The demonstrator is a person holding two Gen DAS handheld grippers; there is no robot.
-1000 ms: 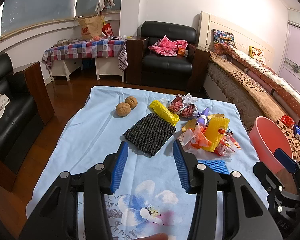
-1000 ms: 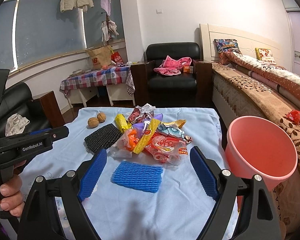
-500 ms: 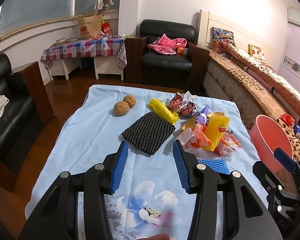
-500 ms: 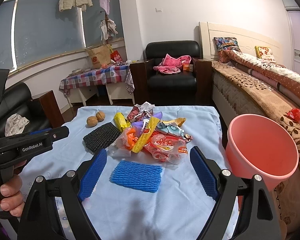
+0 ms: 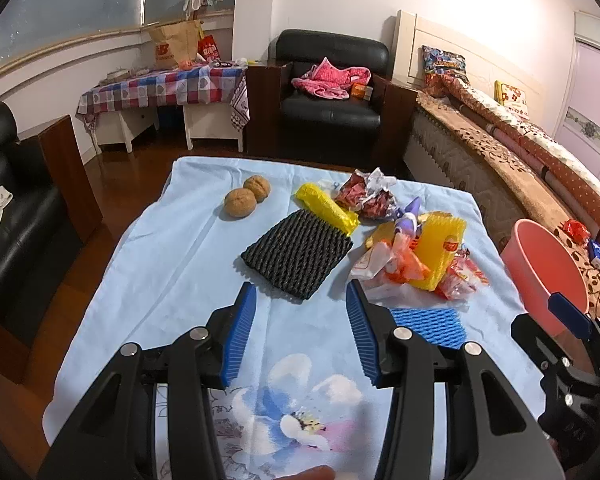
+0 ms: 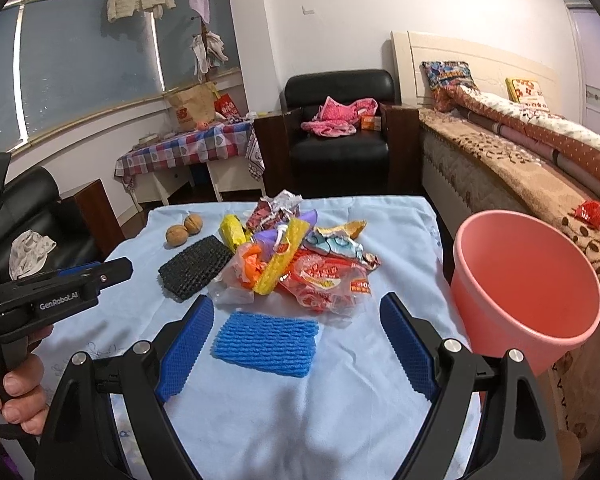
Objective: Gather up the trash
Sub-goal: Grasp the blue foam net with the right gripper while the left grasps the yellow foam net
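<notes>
Right wrist view gives me the blue foam net sleeve (image 6: 265, 343) lying flat on the worktop (image 6: 400, 232), just ahead of my right claw (image 6: 296, 344), whose blue-padded fingers stand wide apart with nothing between them. Beyond it sits the heap of crumpled wrappers (image 6: 324, 280): red printed plastic, orange film, a purple piece, silver foil, all overlapping so I cannot count them. A yellow foam net sleeve (image 6: 282, 258) leans across that heap, a second yellow one (image 6: 233, 231) lies behind, and one black foam net sleeve (image 6: 196, 266) lies flat to the left. Two walnuts (image 6: 184, 230) rest side by side, touching, near the far left corner of the pale blue cloth. One pink bucket (image 6: 526, 280) stands at the right edge of the worktop, tilted toward me and open. From the left wrist view, my left claw (image 5: 300, 330) hovers over the cloth with its fingers apart and holding nothing, the black sleeve (image 5: 298, 258) just ahead of its tips and the blue one (image 5: 430, 322) off to its right.
</notes>
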